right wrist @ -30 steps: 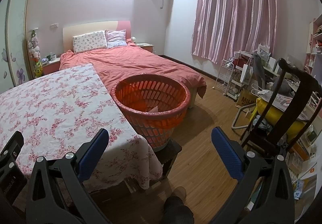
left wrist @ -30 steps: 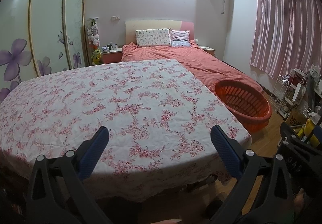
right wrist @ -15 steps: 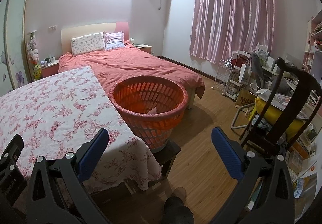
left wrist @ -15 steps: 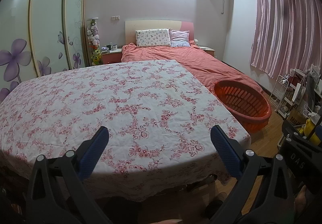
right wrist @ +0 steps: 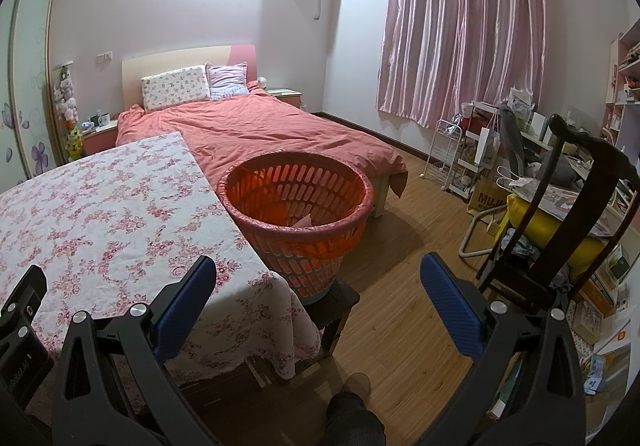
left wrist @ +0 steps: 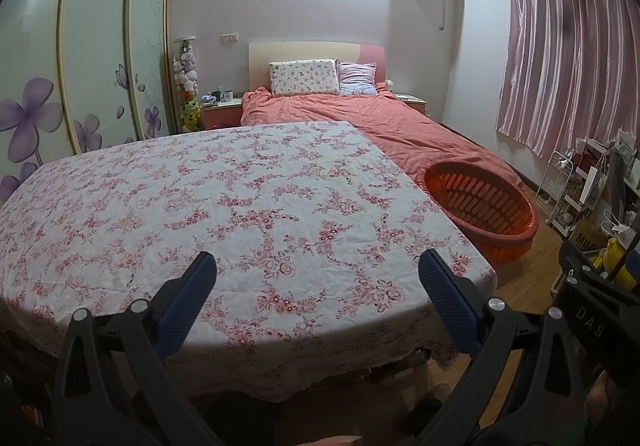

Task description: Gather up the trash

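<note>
**Trash collection: both claws empty, the only visible trash is in the basket**

**Left wrist view.** The left claw (left wrist: 316, 278) is spread wide and holds nothing. It hovers above the near edge of the bench (left wrist: 224, 205), which is covered by a floral cloth. No loose trash shows on this cloth. The orange basket (left wrist: 480, 201) stands just beside the bench's right edge. From this angle only its slotted inner wall is visible; its bottom is hidden. Part of the right claw's body shows at the far right edge.

**Right wrist view.** The right claw (right wrist: 318, 278) is likewise released and empty, aimed over the bench corner and the wooden floor (right wrist: 400, 270). This view looks down into the basket (right wrist: 298, 205), lined with a thin orange bag and raised on a dark stool (right wrist: 336, 300). A pale paper scrap (right wrist: 302, 221) lies inside against the near wall; the left view does not show it.

**Handling.** The scrap is judged light, soft and easily crushed; pinch it at a raised fold or edge. The liner is judged thin and slippery; gather it at the rim. The basket itself looks stiff and light.
</note>
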